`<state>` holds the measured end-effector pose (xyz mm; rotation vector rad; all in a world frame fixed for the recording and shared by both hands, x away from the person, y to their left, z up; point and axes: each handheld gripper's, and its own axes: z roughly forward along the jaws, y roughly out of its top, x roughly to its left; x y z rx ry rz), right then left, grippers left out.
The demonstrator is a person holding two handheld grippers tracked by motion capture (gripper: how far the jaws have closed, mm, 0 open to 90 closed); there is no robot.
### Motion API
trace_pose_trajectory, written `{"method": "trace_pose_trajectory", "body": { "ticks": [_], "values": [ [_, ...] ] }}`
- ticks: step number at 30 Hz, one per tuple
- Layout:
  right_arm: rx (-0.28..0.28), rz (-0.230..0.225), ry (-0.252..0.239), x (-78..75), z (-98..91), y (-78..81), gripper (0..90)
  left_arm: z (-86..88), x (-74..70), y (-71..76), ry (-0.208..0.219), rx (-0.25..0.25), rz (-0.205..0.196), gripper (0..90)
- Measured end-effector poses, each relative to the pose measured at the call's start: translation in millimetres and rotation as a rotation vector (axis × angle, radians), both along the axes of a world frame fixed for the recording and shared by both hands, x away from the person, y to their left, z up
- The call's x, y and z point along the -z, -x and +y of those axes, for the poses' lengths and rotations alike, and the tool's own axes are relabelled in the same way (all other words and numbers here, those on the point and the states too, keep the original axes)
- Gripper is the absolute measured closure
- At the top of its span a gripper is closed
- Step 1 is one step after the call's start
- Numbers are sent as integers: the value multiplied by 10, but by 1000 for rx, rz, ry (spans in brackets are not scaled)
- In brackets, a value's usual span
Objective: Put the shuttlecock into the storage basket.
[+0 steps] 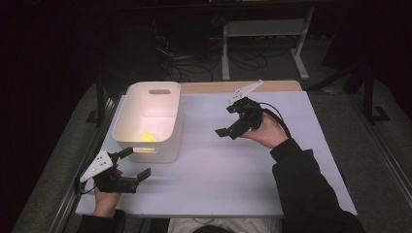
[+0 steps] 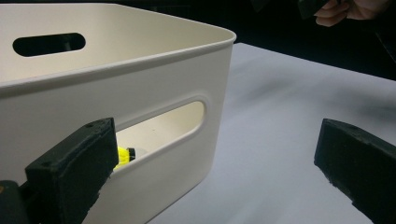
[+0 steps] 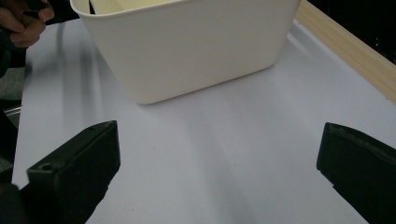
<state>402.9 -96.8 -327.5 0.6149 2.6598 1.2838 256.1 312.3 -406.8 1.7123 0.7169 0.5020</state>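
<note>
The left gripper [image 1: 134, 163] has its jaws wide apart and holds nothing. It sits just beside the near end of the white bin [image 1: 167, 130], not touching it. The right gripper [image 1: 228, 120] is wide apart too and holds nothing. It hangs to the right of the bin, well apart from it. The bin stands upright on the white table [image 1: 218, 174]. A small yellow thing [image 1: 147, 136] lies on the bin's floor, near the near wall. In the left gripper view it peeks through the bin's handle hole [image 2: 161, 126].
</note>
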Motion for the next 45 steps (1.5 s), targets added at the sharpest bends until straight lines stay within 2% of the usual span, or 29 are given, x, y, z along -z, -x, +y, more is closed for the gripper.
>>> {"method": "trace_pose_trajectory", "body": {
  "ticks": [24,34,45],
  "values": [
    [31,11,-22,163,-216,142,0,0,-1,0,1,1,-1,0],
    [53,22,-50,223,-374,199,0,0,-2,-1,2,0,-3,0],
    [73,31,-53,268,-502,239,0,2,-3,0,2,-3,-5,0]
  ]
}}
